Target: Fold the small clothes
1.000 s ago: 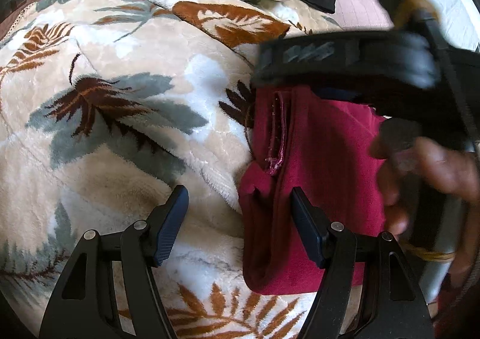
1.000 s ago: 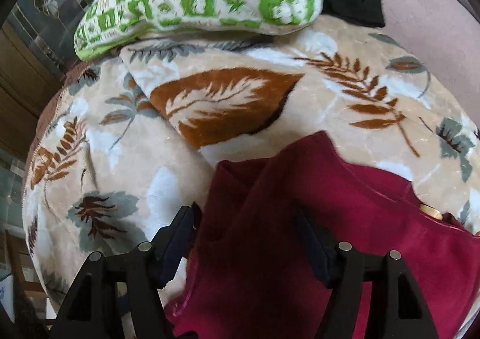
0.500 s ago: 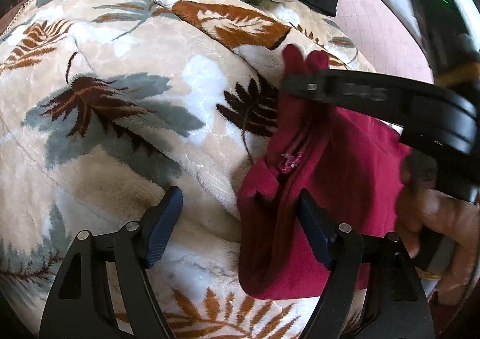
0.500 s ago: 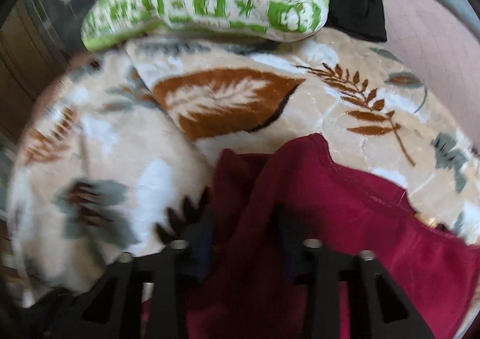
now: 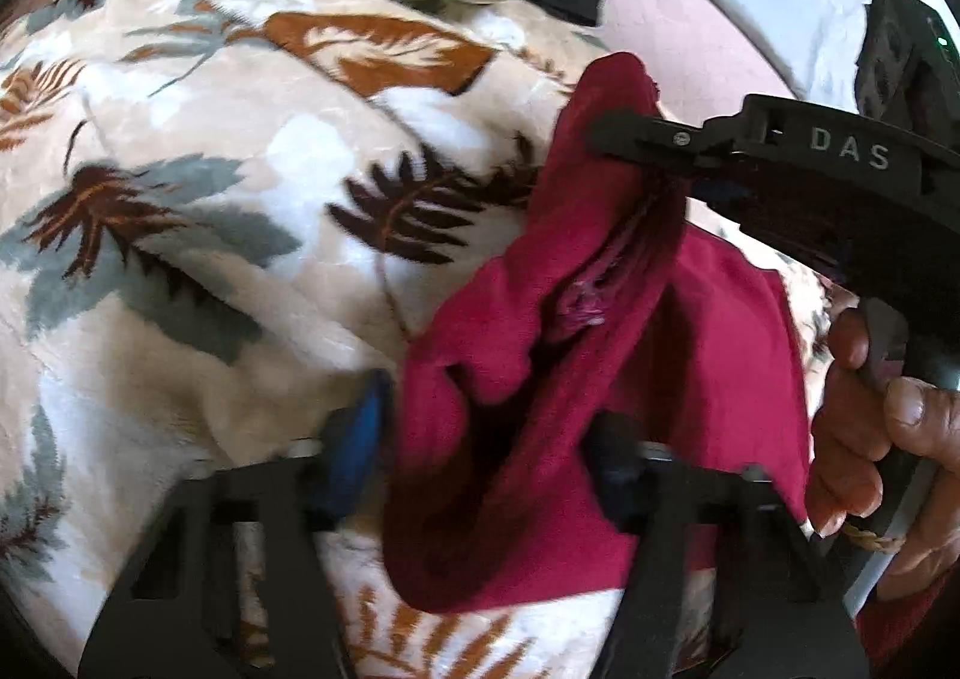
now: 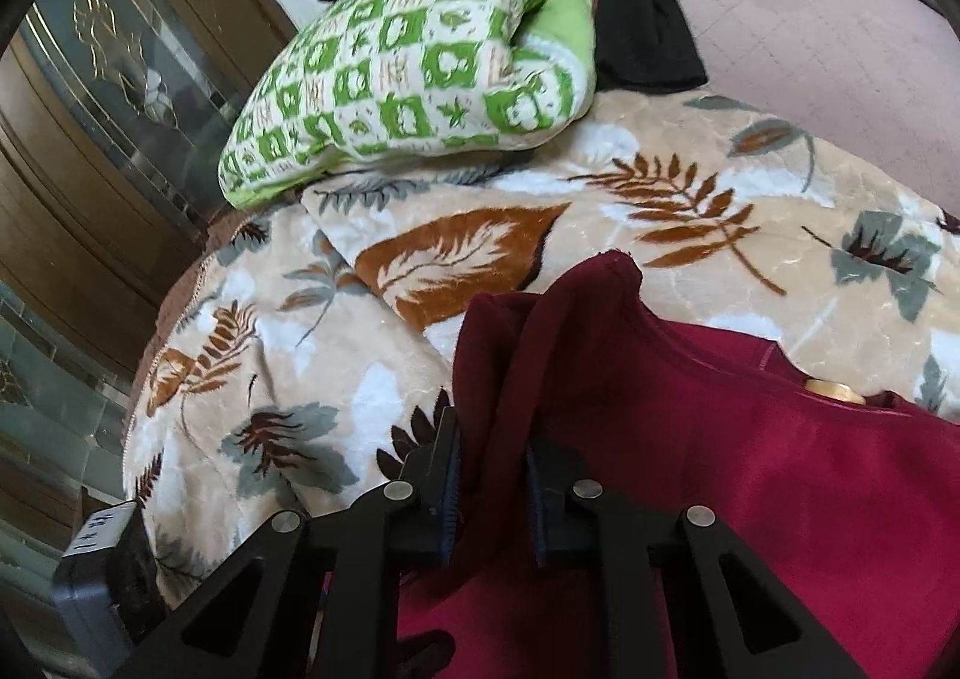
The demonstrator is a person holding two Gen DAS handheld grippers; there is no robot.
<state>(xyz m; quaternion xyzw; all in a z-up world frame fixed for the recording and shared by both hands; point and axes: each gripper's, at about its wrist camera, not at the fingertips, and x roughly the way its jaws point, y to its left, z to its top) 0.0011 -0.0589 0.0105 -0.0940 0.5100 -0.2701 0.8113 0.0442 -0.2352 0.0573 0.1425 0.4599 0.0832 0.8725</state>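
A small dark red garment lies on a leaf-patterned blanket. My right gripper is shut on a bunched fold of the garment and lifts its far corner; it also shows in the left wrist view holding the raised red corner. My left gripper has its fingers on either side of the garment's near left fold, partly closed with cloth between them; the view is blurred there.
A green and white patterned pillow lies at the far end of the blanket, with a black cloth behind it. A pink quilted surface is at the far right. A wooden glass-fronted cabinet stands left.
My right gripper closed on the garment's far fold and lifted it. My left gripper's fingers moved in around the near fold and narrowed.
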